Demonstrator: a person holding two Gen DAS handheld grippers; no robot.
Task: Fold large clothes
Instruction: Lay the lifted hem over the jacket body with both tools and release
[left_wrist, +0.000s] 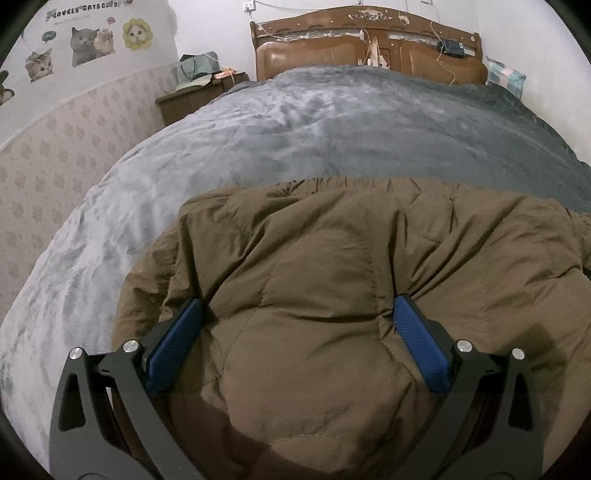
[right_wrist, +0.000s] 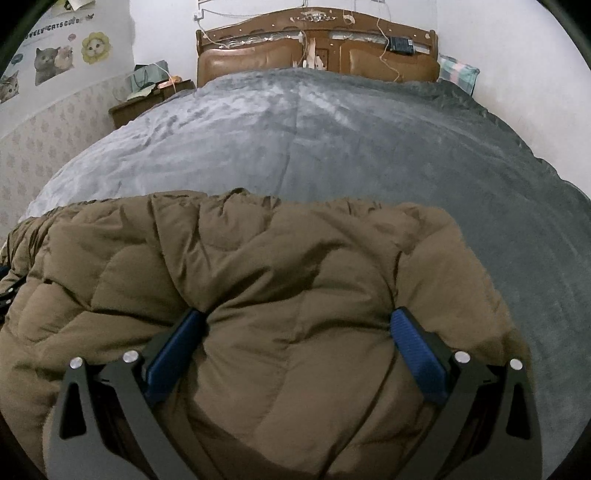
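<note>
A puffy brown quilted jacket (left_wrist: 332, 280) lies on the near part of a bed covered by a grey fleece blanket (left_wrist: 314, 129). My left gripper (left_wrist: 299, 314) is open over the jacket's left part, its blue pads (left_wrist: 177, 343) set wide apart and pressed into the padding, which bulges up between them. In the right wrist view the same jacket (right_wrist: 258, 266) fills the lower frame. My right gripper (right_wrist: 299, 325) is open too, its blue pads (right_wrist: 417, 358) sunk into the jacket's right part. The jacket's near edge is hidden under both grippers.
A wooden headboard (left_wrist: 369, 48) with hanging cables stands at the far end of the bed. A bedside cabinet (left_wrist: 184, 99) with bags on it is at the far left, by a wall with cat stickers (left_wrist: 88, 44). A checked pillow (right_wrist: 458, 74) sits at the far right.
</note>
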